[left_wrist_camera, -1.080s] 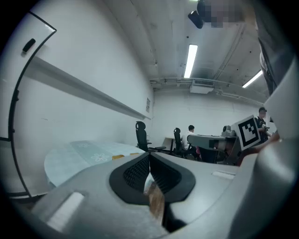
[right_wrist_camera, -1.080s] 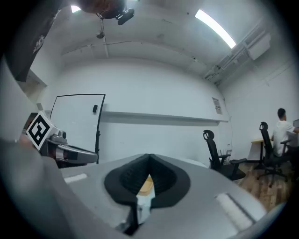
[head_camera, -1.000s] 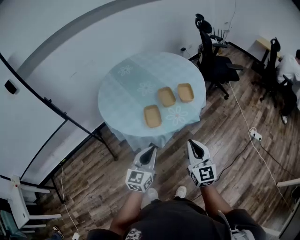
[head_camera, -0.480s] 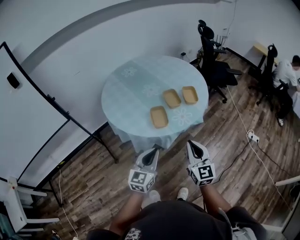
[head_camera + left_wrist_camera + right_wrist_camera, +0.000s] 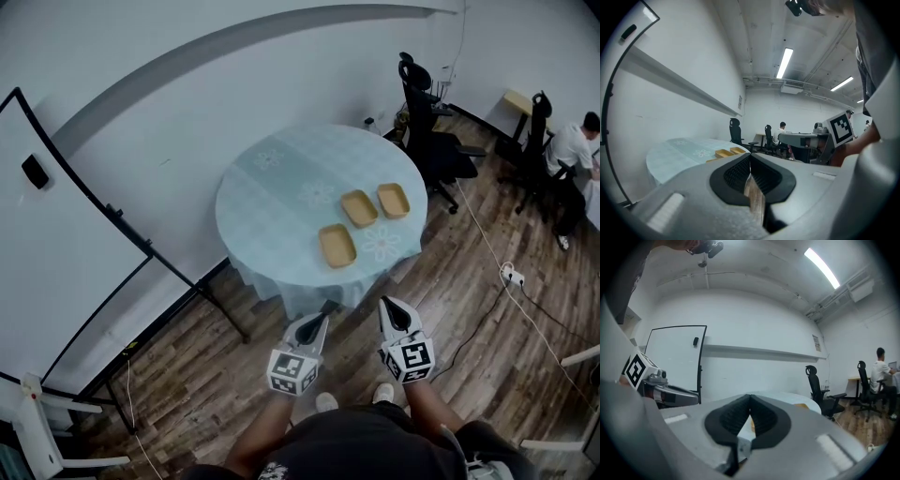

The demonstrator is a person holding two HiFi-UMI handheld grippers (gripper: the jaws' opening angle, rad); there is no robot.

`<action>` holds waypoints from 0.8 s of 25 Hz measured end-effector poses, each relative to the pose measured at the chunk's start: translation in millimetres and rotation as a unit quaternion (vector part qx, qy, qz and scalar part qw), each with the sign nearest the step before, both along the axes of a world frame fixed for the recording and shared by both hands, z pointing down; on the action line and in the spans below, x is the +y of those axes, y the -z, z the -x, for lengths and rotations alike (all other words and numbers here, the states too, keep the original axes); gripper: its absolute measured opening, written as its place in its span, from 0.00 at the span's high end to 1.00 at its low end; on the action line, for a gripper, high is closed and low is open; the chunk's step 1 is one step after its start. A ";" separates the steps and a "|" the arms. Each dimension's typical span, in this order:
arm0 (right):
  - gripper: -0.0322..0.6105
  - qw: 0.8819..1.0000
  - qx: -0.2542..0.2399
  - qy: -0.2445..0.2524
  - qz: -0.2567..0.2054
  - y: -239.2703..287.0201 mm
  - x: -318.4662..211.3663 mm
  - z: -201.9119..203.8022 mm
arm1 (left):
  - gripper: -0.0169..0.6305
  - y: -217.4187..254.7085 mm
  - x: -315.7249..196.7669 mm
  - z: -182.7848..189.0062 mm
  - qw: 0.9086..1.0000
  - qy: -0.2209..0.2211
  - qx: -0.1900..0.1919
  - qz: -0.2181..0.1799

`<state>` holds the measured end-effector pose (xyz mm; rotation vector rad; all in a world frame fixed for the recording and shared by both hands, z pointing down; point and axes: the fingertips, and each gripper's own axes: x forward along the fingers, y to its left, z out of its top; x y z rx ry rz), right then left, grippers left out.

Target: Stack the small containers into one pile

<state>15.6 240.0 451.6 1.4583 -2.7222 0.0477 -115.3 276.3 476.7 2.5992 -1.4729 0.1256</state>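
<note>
Three small tan containers lie apart on the round table with its pale blue cloth: one nearest me, one in the middle, one at the right. In the left gripper view two of them show as yellow trays on the table's edge. My left gripper and right gripper are held low in front of me, short of the table, both shut and empty. The right gripper view shows its jaws meeting with nothing between them.
A whiteboard on a stand is at the left. Black office chairs stand right of the table, and a seated person is at a desk far right. A cable and power strip lie on the wooden floor.
The table and containers have drifted right and slightly down in the head view. Both grippers stay shut in front of me.
</note>
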 end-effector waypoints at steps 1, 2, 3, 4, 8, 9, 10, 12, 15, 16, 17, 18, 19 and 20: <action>0.95 1.000 0.001 0.000 0.001 -1.7 2.5 4.3 | 0.96 -2.3 0.5 4.0 1.000 -0.002 -0.001 0.002; 0.95 1.000 0.000 0.001 0.003 -3.3 4.3 8.6 | 0.96 -4.0 0.3 7.6 1.000 -0.003 -0.002 0.004; 0.95 1.000 0.000 0.004 0.005 -4.7 5.4 12.6 | 0.96 -5.4 -0.6 10.6 1.000 -0.004 -0.002 0.004; 0.95 1.000 0.001 0.006 0.008 -6.2 6.0 16.3 | 0.96 -6.4 -1.9 12.7 1.000 -0.004 -0.002 0.005; 0.95 1.000 0.009 0.016 0.012 -9.7 3.3 27.5 | 0.96 -7.5 -7.8 16.5 1.000 -0.006 0.002 0.005; 0.95 1.000 0.011 0.018 0.012 -9.4 0.7 29.3 | 0.96 -8.1 -9.9 17.0 1.000 -0.006 0.003 0.006; 0.95 1.000 0.013 0.020 0.012 -9.0 -2.9 30.8 | 0.96 -9.0 -12.6 17.3 1.000 -0.005 0.004 0.006; 0.95 1.000 0.017 0.024 0.010 -8.6 -12.2 32.5 | 0.96 -10.4 -20.6 17.0 1.000 -0.003 0.005 0.006; 0.95 0.999 0.019 0.030 0.008 -7.5 -29.3 33.3 | 0.96 -10.6 -36.3 16.0 1.000 0.004 0.007 0.006; 0.95 0.999 0.020 0.033 0.009 -7.7 -36.2 33.3 | 0.96 -10.4 -43.1 15.4 1.000 0.007 0.007 0.006; 0.95 0.999 0.020 0.036 0.011 -8.3 -43.2 33.3 | 0.96 -10.3 -50.4 14.7 1.000 0.009 0.007 0.006; 0.95 0.999 0.021 0.040 0.013 -9.2 -49.9 33.2 | 0.96 -10.3 -57.8 13.8 1.000 0.012 0.006 0.007; 0.95 0.999 0.021 0.045 0.015 -10.1 -56.2 32.9 | 0.96 -10.2 -64.9 12.8 1.000 0.015 0.006 0.008; 0.95 0.998 0.023 0.049 0.017 -11.4 -62.4 32.5 | 0.96 -9.8 -71.9 11.5 1.000 0.019 0.006 0.008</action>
